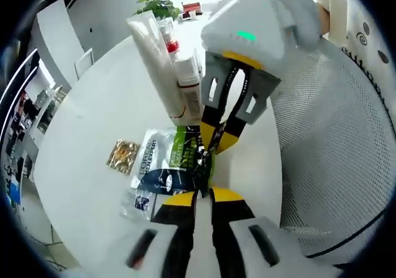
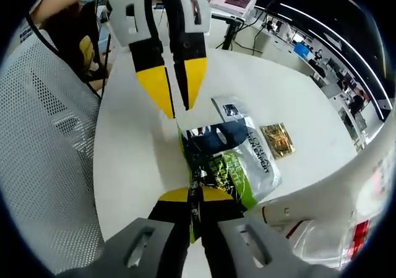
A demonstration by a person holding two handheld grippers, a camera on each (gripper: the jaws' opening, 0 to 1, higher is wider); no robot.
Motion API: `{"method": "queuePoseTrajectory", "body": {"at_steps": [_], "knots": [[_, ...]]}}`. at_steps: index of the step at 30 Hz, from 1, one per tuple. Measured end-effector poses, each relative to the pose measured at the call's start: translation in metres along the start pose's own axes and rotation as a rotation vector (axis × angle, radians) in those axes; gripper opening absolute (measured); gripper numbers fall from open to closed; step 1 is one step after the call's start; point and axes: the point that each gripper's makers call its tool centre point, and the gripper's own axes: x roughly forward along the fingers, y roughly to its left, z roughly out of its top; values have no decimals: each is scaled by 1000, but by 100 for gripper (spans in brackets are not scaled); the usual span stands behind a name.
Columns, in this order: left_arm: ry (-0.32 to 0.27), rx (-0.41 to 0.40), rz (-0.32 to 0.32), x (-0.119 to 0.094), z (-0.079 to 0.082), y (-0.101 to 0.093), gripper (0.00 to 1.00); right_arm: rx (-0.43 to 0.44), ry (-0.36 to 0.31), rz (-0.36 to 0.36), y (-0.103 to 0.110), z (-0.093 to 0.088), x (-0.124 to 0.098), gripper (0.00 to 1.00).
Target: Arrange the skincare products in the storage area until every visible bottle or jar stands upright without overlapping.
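Nearest in the left gripper view, the left hand-held gripper (image 1: 203, 195) has its yellow-tipped jaws drawn narrow on the near edge of a flat skincare pouch (image 1: 166, 163), green, dark and silver, which lies on the white tabletop (image 1: 86, 135). In the right gripper view the right hand-held gripper (image 2: 194, 197) is likewise narrowed onto the opposite edge of the same pouch (image 2: 238, 160); the pouch's long axis runs between the two sets of jaws, each tool facing the other along it. Whether either pair truly pinches the foil or merely rests against it cannot be settled from this lens; it appears gripped at both ends. The coming move turns on that axis: the pouch lies flat and dead ahead of both tools, equally near to each, so raising it upright would call for one end to lift while the other holds. Just beside the pouch sit a small clear sachet (image 1: 139, 202) and a gold sachet (image 1: 122, 155), apart from it and from each other. Farther off, beyond the opposing tool, white tubes (image 1: 162, 64) with a red band on one stand or lean together; their footing is hidden. A white mesh basket (image 1: 337, 148) borders the tabletop; its contents cannot be made out. A potted plant (image 1: 158, 7) stands at the far edge.
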Motion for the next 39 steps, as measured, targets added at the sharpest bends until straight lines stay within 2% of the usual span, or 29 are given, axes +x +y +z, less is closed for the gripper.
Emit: {"method": "queuePoseTrajectory", "body": {"at_steps": [1,2,4,5,8,10,16,22,27,39], "knots": [[-15,-26,19,-3,1,5,0,-2,1,-2,-1,-1,0,5],[-33,-71,36,-5,2,12,1,2,1,-3,-1,-1,0,5],[-69,-103,71,-1,5,25,4,8,2,1,-1,-2,0,5],[-61,-96,67,0,4,26,4,7,3,1,-1,-2,0,5],[-69,-124,74,21,4,40,6,7,6,-8,-1,-2,2,6],[-66,-143,59,29,6,41,7,4,15,-15,-2,-2,2,6],[-46,-116,56,52,14,45,11,13,27,-40,-5,-2,2,4],[18,-133,41,67,1,46,13,3,37,-58,-6,-4,1,3],[29,-169,12,76,-10,47,16,5,34,-53,-7,-4,1,4],[37,-169,16,78,-8,51,16,7,28,-26,-1,-4,1,11]]}}
